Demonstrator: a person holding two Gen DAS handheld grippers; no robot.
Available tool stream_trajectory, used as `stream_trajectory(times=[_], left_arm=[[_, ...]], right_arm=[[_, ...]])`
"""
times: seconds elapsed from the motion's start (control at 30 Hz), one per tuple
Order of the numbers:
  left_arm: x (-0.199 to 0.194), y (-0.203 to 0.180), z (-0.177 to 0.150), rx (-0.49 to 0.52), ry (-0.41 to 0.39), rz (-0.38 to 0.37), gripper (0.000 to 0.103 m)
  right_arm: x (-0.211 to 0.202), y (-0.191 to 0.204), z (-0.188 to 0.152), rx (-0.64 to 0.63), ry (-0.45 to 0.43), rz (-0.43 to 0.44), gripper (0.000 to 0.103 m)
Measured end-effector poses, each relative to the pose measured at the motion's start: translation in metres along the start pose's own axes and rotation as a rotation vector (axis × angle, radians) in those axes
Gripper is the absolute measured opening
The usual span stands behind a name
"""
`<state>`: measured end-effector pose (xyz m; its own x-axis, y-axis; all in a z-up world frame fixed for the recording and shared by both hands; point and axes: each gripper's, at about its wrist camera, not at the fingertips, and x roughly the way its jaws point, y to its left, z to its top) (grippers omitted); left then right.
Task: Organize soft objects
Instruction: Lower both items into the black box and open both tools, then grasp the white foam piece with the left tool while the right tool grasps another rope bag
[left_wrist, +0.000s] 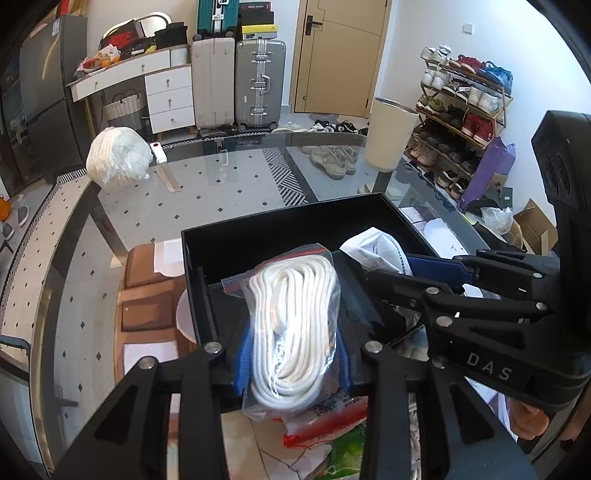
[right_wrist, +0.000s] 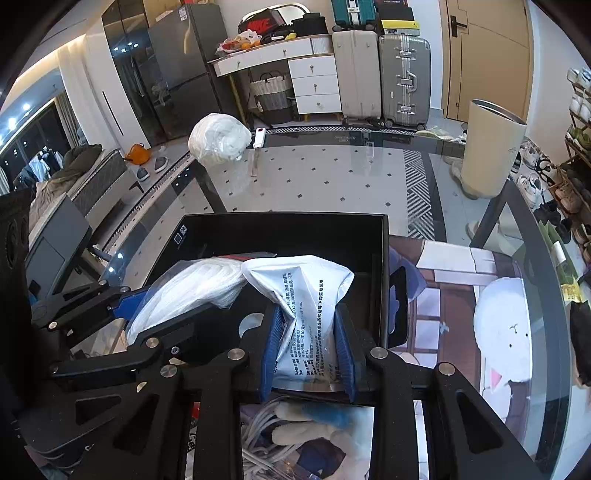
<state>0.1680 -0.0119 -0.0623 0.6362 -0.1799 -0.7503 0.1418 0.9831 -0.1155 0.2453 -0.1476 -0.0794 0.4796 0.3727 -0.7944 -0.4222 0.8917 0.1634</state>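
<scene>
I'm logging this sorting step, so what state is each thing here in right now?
Left gripper: jaws shut on the bagged rope.
Bagged rope: coiled, sealed in clear bag, held over the box.
Right gripper: jaws shut on the white pouch.
White pouch: crumpled, held over the box.
Black box: open, lidless.
Door: closed.

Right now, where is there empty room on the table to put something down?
The bare glass table between the black box, the white bundle and the cream cylinder. Inside the box is crowded: the rope bag and the white pouch.
</scene>
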Motion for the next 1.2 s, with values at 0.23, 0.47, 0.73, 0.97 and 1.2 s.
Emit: stream_trajectory(times=[0.23,0.47,0.73,0.97,1.2], left_arm=[[0.001,0.007,0.003,-0.024,0.000,0.000,0.035],[-0.002,0.006,0.004,-0.005,-0.016,0.018,0.037],[-0.036,0.000,0.004,0.049,-0.143,0.062,0.057],[-0.079,-0.002,-0.001,0.064,-0.228,0.037,0.066],[-0.108,-0.007,-0.023,0.113,-0.248,0.025,0.079]], right_arm=[[0.000,0.001,-0.002,-0.002,-0.002,-0.007,0.029],[-0.001,0.002,-0.001,-0.008,-0.004,-0.013,0.030],[-0.017,-0.001,0.000,0.008,-0.040,0.002,0.046],[-0.051,-0.003,-0.009,-0.006,-0.086,0.038,0.049],[-0.076,-0.001,-0.040,-0.005,-0.064,0.073,0.049]])
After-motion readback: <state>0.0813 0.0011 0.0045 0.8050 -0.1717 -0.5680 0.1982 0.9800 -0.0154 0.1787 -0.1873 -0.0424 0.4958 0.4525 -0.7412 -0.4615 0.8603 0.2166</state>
